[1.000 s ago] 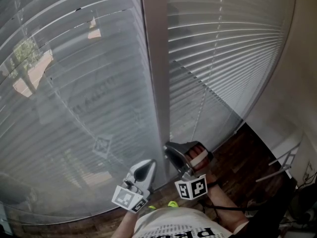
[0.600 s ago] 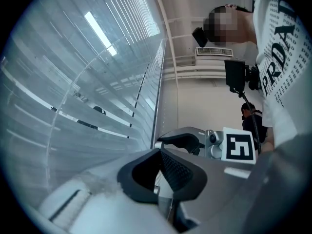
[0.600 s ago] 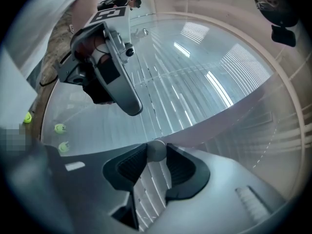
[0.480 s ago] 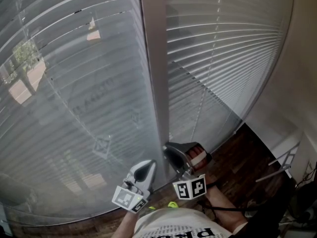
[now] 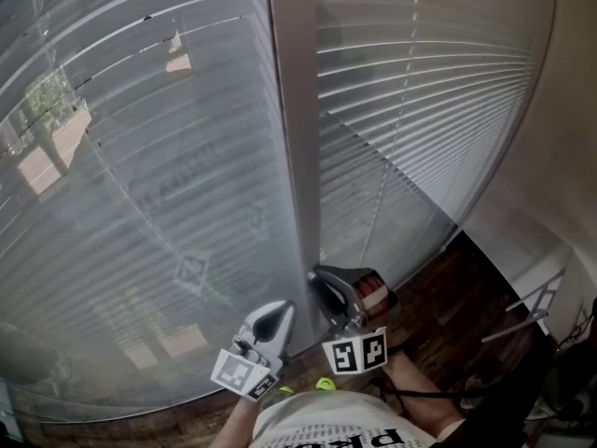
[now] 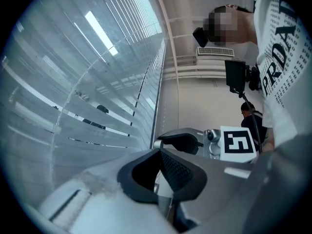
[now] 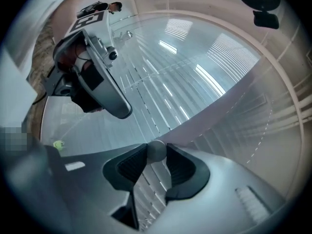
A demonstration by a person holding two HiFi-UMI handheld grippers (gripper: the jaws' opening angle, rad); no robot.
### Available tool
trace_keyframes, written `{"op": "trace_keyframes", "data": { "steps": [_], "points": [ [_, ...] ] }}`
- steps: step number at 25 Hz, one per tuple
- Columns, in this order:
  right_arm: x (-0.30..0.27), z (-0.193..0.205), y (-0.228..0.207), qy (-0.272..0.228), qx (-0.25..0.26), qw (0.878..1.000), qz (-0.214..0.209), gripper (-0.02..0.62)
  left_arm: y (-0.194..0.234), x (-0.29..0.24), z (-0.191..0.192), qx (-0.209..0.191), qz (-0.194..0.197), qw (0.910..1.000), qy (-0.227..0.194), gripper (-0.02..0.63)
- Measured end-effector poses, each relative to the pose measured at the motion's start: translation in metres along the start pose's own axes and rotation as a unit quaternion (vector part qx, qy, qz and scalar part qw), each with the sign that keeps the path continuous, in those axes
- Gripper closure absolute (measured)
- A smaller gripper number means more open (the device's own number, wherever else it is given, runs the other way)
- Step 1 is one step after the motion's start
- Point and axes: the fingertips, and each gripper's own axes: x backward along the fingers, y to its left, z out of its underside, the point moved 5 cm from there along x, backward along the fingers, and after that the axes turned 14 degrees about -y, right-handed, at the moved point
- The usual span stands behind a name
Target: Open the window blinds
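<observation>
Right hand-held gripper [image 7: 156, 156] clamped on rounded grey rod end [image 7: 156, 149], beside white slatted window blinds [image 5: 140, 157]. Left hand-held gripper [image 6: 161, 153] alongside, jaws together, empty.

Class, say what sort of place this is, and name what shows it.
Most likely an indoor room, right at a window. Slatted blinds cover the glass on both sides of an upright frame post, and there is a dark wooden floor below.

Pale horizontal-slat window blinds [image 5: 420, 110] hang lowered in two panels, outdoors showing between the left panel's slats.
</observation>
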Motion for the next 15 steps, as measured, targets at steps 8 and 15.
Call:
{"op": "trace_keyframes", "data": {
  "steps": [8,15],
  "points": [
    [0.0002,-0.0001,-0.0021,-0.002,-0.070,0.997,0.024,0.466,-0.0026,0.0014,0.0010,0.001,0.000,1.0000,0.002,0.612],
    [0.0001,0.0013,-0.0041,-0.008,-0.153,0.987,0.050,0.466,-0.0033,0.0015,0.0017,0.002,0.001,1.0000,0.001,0.612]
  ]
}}
